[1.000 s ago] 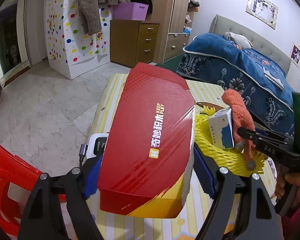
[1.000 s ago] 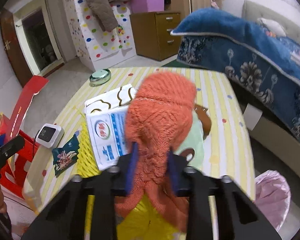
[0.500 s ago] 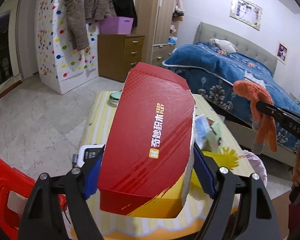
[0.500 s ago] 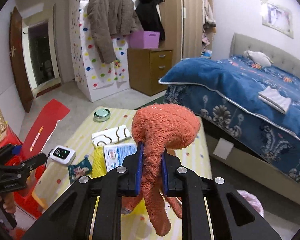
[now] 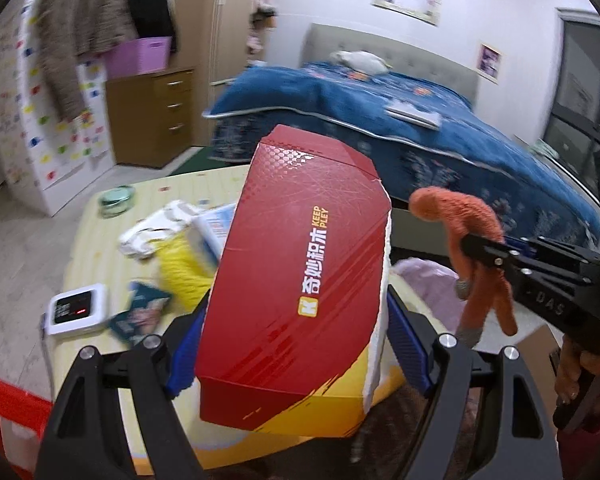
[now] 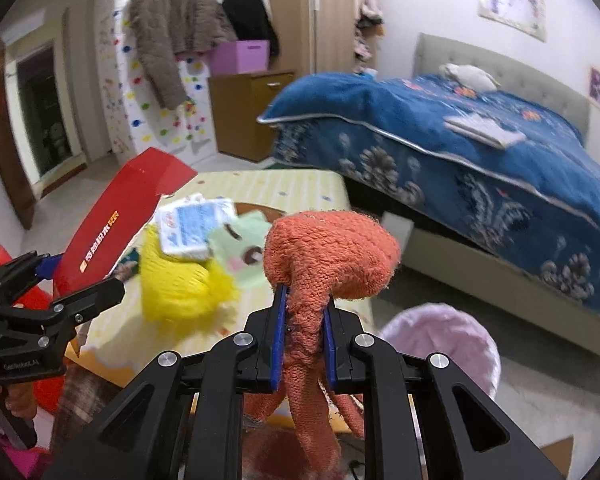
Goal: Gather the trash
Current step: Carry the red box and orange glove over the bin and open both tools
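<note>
Left hand-held gripper (image 5: 296, 344) clamped on red "KEEP PLEY" box (image 5: 300, 280), right hand-held gripper (image 6: 302, 344) clamped on orange, seemingly knitted glove (image 6: 324, 264).

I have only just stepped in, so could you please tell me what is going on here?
A person is clearing a yellow striped table with two tools. The left hand-held gripper clamps a flat red cardboard box, and the right hand-held gripper pinches an orange knitted glove, both lifted off the table. A yellow foam net and a pale blue carton remain there; a pink-lined bin stands beside it.
</note>
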The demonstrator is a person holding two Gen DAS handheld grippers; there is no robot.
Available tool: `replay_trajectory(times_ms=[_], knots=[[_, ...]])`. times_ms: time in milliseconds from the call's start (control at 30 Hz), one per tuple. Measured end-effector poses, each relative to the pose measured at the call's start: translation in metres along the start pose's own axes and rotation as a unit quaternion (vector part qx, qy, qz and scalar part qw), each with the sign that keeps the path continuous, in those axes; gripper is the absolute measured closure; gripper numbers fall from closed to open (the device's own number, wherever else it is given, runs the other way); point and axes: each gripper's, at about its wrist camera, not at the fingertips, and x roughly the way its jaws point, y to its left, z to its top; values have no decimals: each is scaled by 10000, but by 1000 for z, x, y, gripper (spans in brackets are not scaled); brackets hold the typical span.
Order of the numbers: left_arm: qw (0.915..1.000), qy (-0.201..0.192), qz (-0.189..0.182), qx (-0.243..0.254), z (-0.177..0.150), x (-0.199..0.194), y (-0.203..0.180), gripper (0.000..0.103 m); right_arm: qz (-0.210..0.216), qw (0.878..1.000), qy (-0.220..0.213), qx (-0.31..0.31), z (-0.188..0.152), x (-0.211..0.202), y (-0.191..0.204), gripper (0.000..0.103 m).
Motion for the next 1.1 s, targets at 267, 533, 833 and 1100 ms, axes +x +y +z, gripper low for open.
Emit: replay_trajectory(times_ms=[267,533,833,1100], knots=[[9972,164,-540,489,4,32,-58,26,-555,9971,117,500,-27,-14,-60,86],[9896,323,-1039,937,14,73,-119,26,-964,9895,311,1035,-56,-9,-118,86],[9821,657,-1426,1041,31,135,-164,25,-1111,9829,472,1390,-64,18,-166,86],[9772,809,-1619,1112,42,179,-191,24,-1152,9787,583,1595,-70,45,-195,86]])
